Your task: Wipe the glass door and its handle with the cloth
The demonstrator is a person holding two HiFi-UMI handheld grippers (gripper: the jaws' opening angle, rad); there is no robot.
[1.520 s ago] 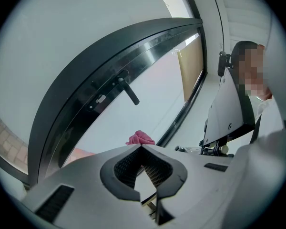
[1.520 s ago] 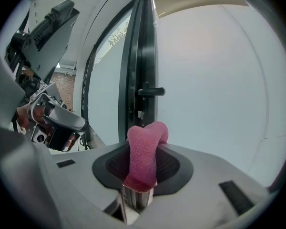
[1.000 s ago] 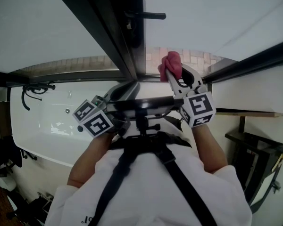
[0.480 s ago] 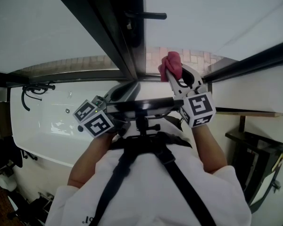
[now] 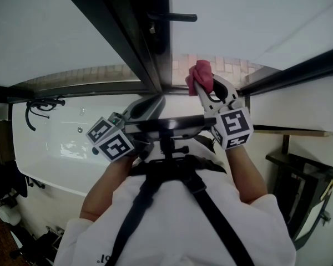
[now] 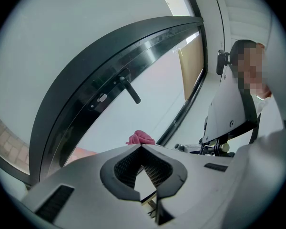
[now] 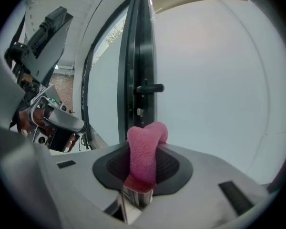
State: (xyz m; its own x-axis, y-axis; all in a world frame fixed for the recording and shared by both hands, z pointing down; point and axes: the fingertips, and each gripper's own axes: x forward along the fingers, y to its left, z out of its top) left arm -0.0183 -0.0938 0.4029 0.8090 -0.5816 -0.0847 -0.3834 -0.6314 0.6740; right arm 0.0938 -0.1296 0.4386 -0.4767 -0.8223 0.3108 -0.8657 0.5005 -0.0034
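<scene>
The right tool (image 5: pixel 201 88) grips a pink cloth (image 7: pixel 144 147) near the glass door (image 7: pixel 214 80), below its handle (image 7: pixel 150 88); the left tool (image 6: pixel 141 147), jaws pressed together, holds nothing.

Pale daylight filled a white-walled room. Far off, brick paving (image 5: pixel 94 72) showed outside. A black hook (image 5: pixel 41 107) hung on the left wall (image 5: pixel 50 154); a dark rack (image 5: pixel 302 182) stood right.

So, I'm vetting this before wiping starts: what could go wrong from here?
1. The cloth pokes only a short tuft past the right hand-held gripper, so the hard jaws could scrape the glass door.
2. The handle sticks out from the frame; a sweep could knock it, perhaps tugging the cloth loose.
</scene>
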